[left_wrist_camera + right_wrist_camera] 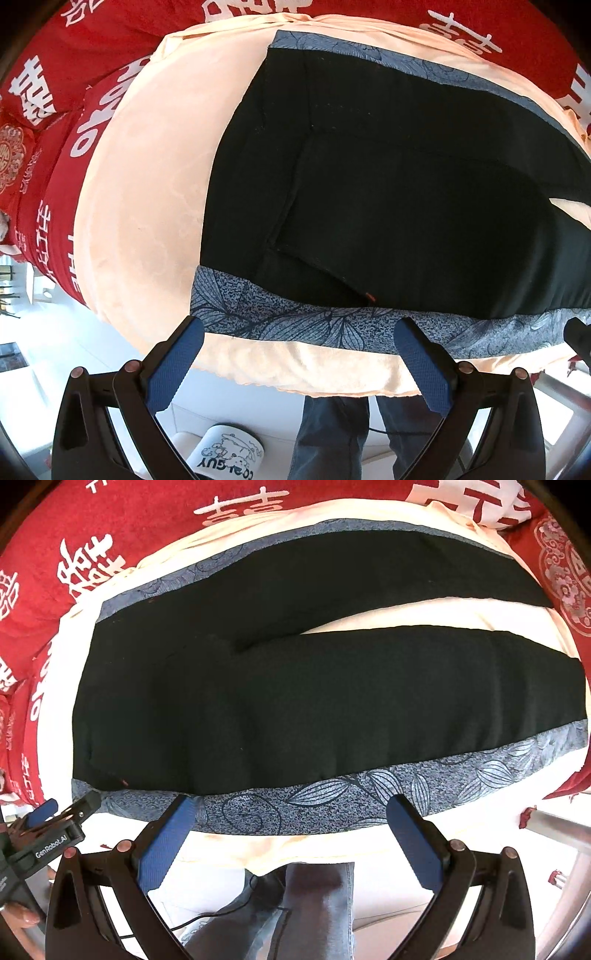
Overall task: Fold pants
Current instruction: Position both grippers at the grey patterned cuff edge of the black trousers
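Bright daylight fills both views, strongest low down, where the pale floor (55,350) beyond the bed edge is blown out nearly to white. The black pants (295,701) read as an almost flat dark mass, seams and folds barely showing. The peach sheet (147,184) looks warm in the left wrist view and washed to cream in the right. Fisheye distortion bulges the bed into a dome and bends the red blanket (74,535) around dark corners. Focus is fairly sharp at centre, softer toward the rim; shadows are faint and soft
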Demonstrator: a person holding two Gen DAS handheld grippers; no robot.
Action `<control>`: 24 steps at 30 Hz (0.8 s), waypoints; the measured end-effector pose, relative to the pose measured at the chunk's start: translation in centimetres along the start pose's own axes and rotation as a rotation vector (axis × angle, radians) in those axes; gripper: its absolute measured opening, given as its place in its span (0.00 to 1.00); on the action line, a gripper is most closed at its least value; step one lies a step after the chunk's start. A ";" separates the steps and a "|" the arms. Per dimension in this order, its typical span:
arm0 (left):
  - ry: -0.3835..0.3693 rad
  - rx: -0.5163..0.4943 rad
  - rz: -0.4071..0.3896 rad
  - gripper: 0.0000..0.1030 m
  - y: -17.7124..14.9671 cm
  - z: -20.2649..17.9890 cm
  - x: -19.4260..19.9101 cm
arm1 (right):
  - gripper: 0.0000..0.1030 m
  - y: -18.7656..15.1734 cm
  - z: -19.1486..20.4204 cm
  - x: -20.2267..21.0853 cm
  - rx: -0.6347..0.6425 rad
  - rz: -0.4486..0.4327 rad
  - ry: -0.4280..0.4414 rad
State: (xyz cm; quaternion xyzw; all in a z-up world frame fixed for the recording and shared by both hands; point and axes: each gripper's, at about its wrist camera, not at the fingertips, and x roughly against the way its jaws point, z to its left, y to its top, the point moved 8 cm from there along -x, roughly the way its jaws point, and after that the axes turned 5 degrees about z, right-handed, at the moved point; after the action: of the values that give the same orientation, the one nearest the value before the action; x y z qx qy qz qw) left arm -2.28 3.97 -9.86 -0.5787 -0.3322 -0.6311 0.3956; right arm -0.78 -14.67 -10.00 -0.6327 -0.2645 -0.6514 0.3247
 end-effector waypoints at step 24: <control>-0.004 -0.011 0.011 1.00 0.3 -0.7 -0.1 | 1.00 0.0 0.1 -0.1 -0.009 0.011 -0.011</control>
State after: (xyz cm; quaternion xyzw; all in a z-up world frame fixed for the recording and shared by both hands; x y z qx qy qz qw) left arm -2.30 3.25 -10.05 -0.5838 -0.3263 -0.6295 0.3954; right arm -0.70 -14.61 -10.06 -0.6394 -0.2597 -0.6472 0.3238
